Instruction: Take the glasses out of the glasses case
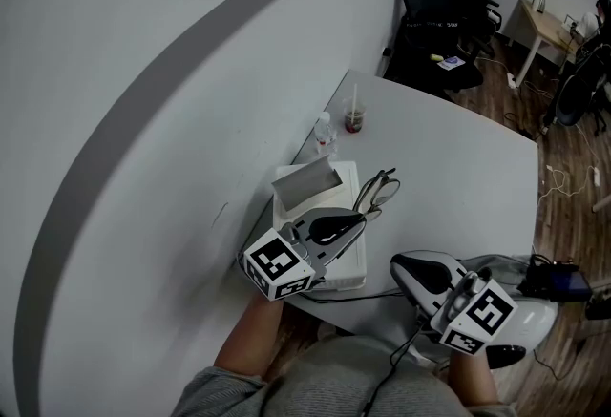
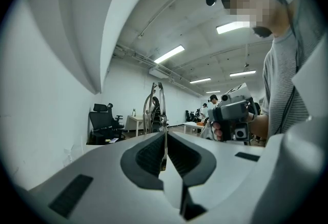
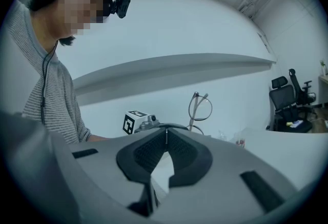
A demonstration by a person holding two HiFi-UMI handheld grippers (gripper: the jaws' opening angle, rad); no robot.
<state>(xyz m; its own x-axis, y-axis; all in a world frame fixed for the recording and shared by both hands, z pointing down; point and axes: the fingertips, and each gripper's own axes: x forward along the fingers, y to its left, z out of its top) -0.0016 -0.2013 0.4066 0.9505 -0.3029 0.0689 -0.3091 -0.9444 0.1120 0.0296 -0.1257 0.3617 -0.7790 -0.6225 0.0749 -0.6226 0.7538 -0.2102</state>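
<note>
The thin-framed glasses [image 1: 378, 189] hang in the air over the white table [image 1: 458, 177], held by one temple arm. My left gripper [image 1: 361, 222] is shut on that arm; in the left gripper view the glasses [image 2: 154, 107] stand upright above the closed jaws of the left gripper [image 2: 164, 135]. Under and behind it lies the open white glasses case [image 1: 347, 264] with its grey lid [image 1: 305, 183] raised. My right gripper [image 1: 399, 265] hovers at the table's near edge, shut and empty. The right gripper view shows this gripper [image 3: 166, 131] facing the glasses [image 3: 201, 107].
A small clear bottle [image 1: 326, 134] and a cup with a straw [image 1: 355, 117] stand at the table's far side by the curved wall. Black office chairs [image 1: 431, 14] and a desk [image 1: 539, 24] are beyond. Cables lie on the wooden floor [image 1: 563, 181] to the right.
</note>
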